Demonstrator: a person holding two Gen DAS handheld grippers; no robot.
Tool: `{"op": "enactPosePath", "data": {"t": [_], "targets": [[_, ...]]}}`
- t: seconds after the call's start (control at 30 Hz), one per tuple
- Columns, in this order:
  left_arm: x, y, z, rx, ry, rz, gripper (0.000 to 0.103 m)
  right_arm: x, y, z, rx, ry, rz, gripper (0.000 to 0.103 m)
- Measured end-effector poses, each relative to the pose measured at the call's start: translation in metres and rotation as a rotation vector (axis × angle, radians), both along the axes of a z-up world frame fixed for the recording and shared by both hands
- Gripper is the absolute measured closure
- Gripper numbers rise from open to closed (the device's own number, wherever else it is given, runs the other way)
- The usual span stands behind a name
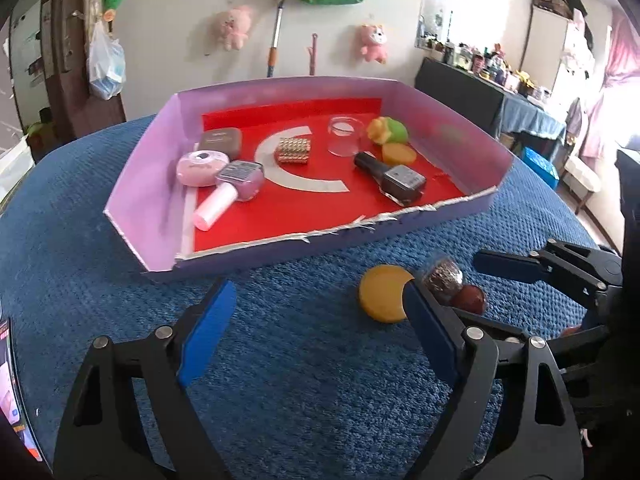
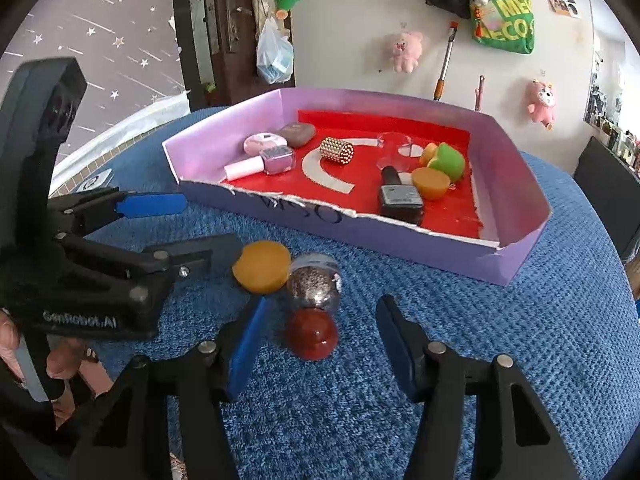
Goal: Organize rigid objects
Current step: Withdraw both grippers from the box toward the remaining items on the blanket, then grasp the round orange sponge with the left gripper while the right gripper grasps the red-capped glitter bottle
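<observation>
The lilac tray is holding nail polish bottles and small toys, while the glitter bottle, lying cap-near on the blue worktop, is sitting between the right gripper's parted jaws, untouched, the left gripper gaping too.

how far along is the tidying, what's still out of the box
Mostly done: the box already holds the nail polish bottles, the beaded cylinder, a clear jar and other small items. In hand: nothing yet; the right gripper is open around the red-capped glitter bottle, its fingers not touching. The left gripper is open and empty. Left: that bottle and the yellow disc on the blue cloth.
</observation>
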State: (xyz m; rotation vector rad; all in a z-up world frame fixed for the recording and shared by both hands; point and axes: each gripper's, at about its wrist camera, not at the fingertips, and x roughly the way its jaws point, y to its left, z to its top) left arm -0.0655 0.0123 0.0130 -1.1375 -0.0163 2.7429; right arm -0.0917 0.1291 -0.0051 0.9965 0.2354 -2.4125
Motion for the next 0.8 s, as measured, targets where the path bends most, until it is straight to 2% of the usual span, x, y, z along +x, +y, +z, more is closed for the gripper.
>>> {"op": "enactPosePath", "data": {"t": [0.2, 0.57, 0.7, 0.8], "targets": [[-0.003, 0.010, -0.006, -0.011, -0.020, -0.037, 0.018, -0.004, -0.001, -0.005, 0.018, -0.001, -0.014, 0.044], [-0.015, 0.019, -0.016, 0.001, -0.076, -0.077, 0.019, -0.003, 0.003, -0.010, 0.047, 0.020, -0.003, 0.051], [-0.018, 0.018, -0.019, 0.015, -0.090, -0.072, 0.026, -0.002, 0.000, -0.010, 0.047, 0.035, 0.015, 0.057], [-0.016, 0.020, -0.018, 0.014, -0.084, -0.083, 0.038, -0.002, -0.001, -0.009, 0.032, 0.037, 0.036, 0.066]]}}
